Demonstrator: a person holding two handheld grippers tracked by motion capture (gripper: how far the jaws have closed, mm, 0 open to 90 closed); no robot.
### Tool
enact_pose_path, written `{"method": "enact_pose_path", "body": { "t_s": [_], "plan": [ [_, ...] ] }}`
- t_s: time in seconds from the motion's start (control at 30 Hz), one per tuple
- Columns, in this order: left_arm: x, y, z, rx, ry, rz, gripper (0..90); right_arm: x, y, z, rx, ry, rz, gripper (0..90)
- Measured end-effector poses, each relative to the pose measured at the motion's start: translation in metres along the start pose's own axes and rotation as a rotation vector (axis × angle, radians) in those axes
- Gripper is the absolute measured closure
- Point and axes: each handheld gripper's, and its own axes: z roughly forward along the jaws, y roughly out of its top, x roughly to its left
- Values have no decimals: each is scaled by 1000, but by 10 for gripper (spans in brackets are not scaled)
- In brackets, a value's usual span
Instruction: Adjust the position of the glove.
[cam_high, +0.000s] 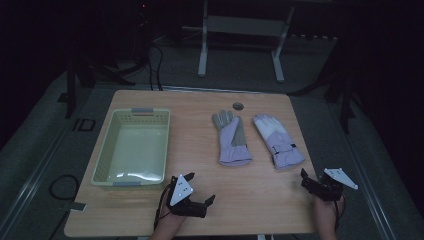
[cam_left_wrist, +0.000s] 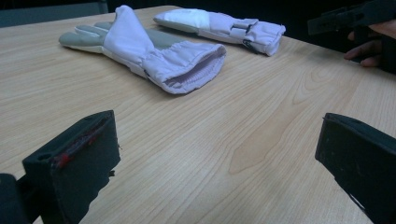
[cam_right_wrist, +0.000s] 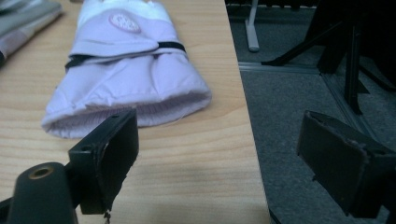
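Near the table's (cam_high: 150, 105) front edge, left claw (cam_high: 200, 190) and right claw (cam_high: 312, 181) hover spread, facing two gloves (cam_high: 231, 140).

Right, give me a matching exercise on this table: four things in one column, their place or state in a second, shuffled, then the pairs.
Things:
1. basket
2. palm-up glove
3. strapped glove
4. left gripper

Places or states:
A. near the table's right edge
B. open, near the front edge
C. empty, on the left
D. in the middle, grey palm showing

Pairs: 1-C, 2-D, 3-A, 4-B
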Motion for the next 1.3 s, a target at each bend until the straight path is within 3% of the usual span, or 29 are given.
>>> {"method": "enact_pose_path", "body": {
  "t_s": [0.23, 0.27, 0.33, 0.77, 1.03, 1.07, 1.1, 1.13, 1.3],
  "plan": [
    [1, 0, 0, 2, -6, -8, 0, 1, 0, 0, 21, -8, -6, 127],
    [0, 0, 1, 2, -7, -5, 0, -1, 0, 1, 60, 3, 21, 127],
    [0, 0, 1, 4, -4, -2, 0, -3, 0, 1, 68, 16, 36, 127],
    [0, 0, 0, 2, -2, 1, 0, -5, 19, -2, 97, 74, 33, 119],
    [0, 0, 0, 2, -3, 2, 0, 8, 46, -3, 55, 95, 17, 115],
    [0, 0, 0, 2, -4, 2, 0, 12, 54, -3, 60, 130, 22, 146],
    [0, 0, 0, 2, -4, 2, 0, 12, 54, -3, 60, 130, 22, 146],
    [-1, 0, 0, 2, -2, 5, 0, 15, 62, 0, 93, 187, 13, 145],
    [-1, 0, 0, 3, -4, 6, 0, 28, 76, 4, 113, 196, -17, 147]
  ]
}}
